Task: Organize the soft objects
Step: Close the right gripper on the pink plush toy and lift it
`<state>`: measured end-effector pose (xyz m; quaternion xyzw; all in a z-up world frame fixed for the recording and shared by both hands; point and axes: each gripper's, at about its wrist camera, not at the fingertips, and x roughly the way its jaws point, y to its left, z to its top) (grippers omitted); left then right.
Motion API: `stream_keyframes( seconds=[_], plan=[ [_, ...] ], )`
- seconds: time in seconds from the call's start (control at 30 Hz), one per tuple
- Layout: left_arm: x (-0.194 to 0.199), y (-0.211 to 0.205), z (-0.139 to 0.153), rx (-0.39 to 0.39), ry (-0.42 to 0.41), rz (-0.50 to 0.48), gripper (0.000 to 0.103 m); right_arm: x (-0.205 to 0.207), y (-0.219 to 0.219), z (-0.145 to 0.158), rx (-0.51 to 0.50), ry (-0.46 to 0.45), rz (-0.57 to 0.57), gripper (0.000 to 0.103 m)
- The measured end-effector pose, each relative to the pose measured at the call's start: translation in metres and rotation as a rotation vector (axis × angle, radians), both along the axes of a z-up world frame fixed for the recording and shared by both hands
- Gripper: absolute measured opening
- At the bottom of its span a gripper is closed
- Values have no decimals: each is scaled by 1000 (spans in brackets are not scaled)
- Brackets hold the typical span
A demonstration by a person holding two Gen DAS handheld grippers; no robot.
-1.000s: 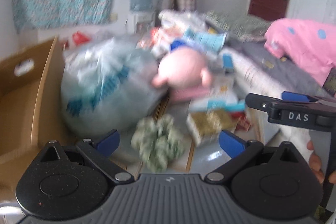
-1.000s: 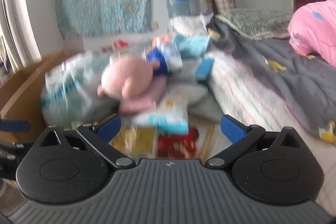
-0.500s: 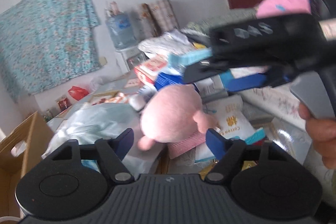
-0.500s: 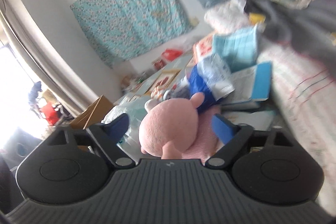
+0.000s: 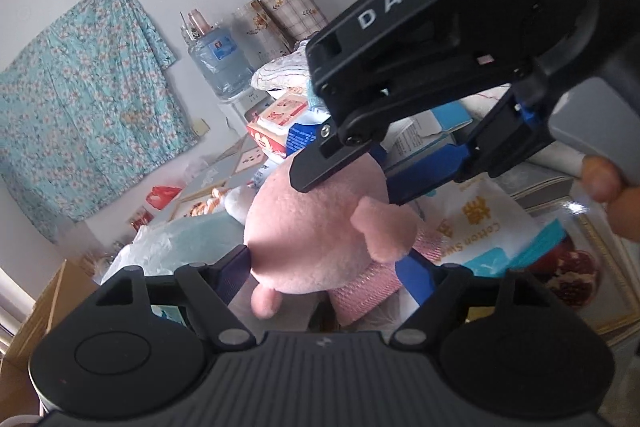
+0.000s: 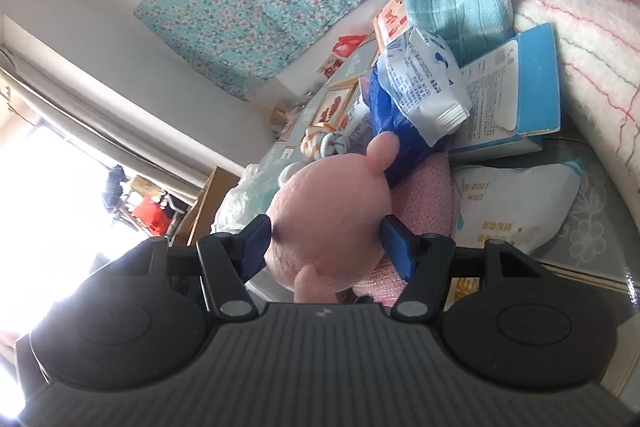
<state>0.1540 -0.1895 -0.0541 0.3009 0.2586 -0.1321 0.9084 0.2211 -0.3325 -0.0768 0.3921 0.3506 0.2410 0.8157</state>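
A pink plush toy (image 5: 320, 231) with small round limbs lies on a cluttered table, on a pink knitted cloth (image 5: 368, 291). My left gripper (image 5: 324, 271) has its blue pads on either side of the plush, touching it. My right gripper (image 6: 326, 247) also has its pads pressed on the plush (image 6: 336, 219) from both sides. In the left wrist view the right gripper's body (image 5: 460, 59) reaches over the toy from the upper right, held by a hand.
A blue and white packet (image 6: 404, 107), a blue box (image 6: 516, 95), a white cotton-swab pack (image 6: 516, 203) and a teal cloth (image 6: 460, 11) lie behind the toy. A clear plastic bag (image 5: 176, 247) and a cardboard box (image 5: 44, 303) sit left. Bedding (image 6: 580, 39) lies right.
Both grippers have moved in on the pink plush and narrowed onto it from an open stance. The right gripper has tilted and now reaches over the toy.
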Motion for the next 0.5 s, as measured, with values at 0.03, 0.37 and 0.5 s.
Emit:
stream_keyframes(
  seconds=[0.03, 0.37, 0.5],
  plan=[
    [2, -1, -1, 4, -2, 3, 81, 1, -1, -1, 14, 6, 2, 61],
    [4, 1, 11, -41, -25, 24, 68, -8, -9, -1, 62, 18, -6, 60],
    [-11, 0, 22, -54, -62, 13, 67, -17, -10, 8, 70, 3, -7, 59]
  ],
)
